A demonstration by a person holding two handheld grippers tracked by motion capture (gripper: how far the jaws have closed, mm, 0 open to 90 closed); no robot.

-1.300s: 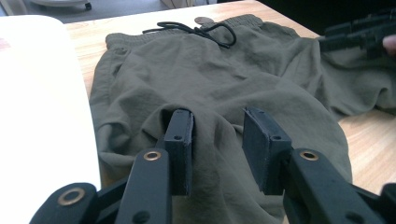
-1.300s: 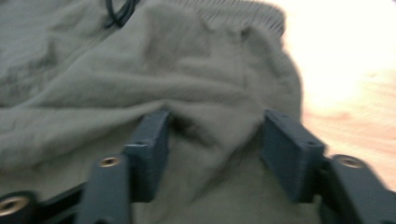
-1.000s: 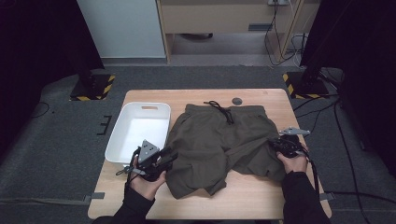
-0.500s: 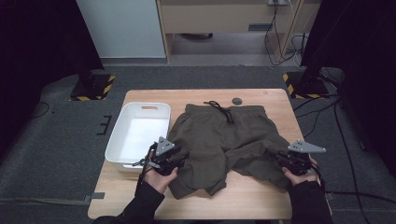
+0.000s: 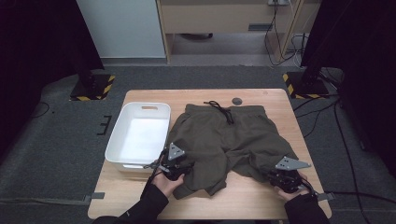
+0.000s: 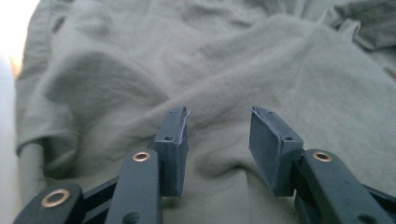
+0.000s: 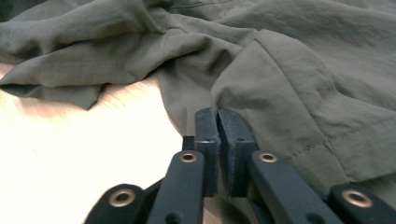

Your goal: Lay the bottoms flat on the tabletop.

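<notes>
Shorts (image 5: pixel 224 140): olive green, thin woven fabric, lay spread on the wooden desk (image 5: pixel 261 200) with the waistband at the far side and both leg openings toward the person. Dark drawstring (image 5: pixel 223 109) lay looped over the elastic waistband. Cloth was wrinkled, the near left leg bunched into soft folds; the right leg hem showed a stitched seam in the right gripper view.

Left tongs (image 5: pixel 180 170) sat low over the left leg hem, jaws partly apart. In the left gripper view the left tongs (image 6: pixel 219 135) had a ridge of fabric rising in the gap; pads (image 6: pixel 268 144) were not pressing on it.

Right tongs (image 5: pixel 280 179) were at the right leg hem near the desk's near right corner. In the right gripper view the right tongs (image 7: pixel 218 116) were almost closed, having just eased open a hair. Their tips met the hem fold; couldn't tell if any cloth was pinched between the pads.

White plastic bin (image 5: pixel 122 151), rectangular with rounded corners and a handle slot, stood just left of the shorts, touching the left leg edge. Small dark round disc (image 5: pixel 237 101) lay on the desk beyond the waistband.
</notes>
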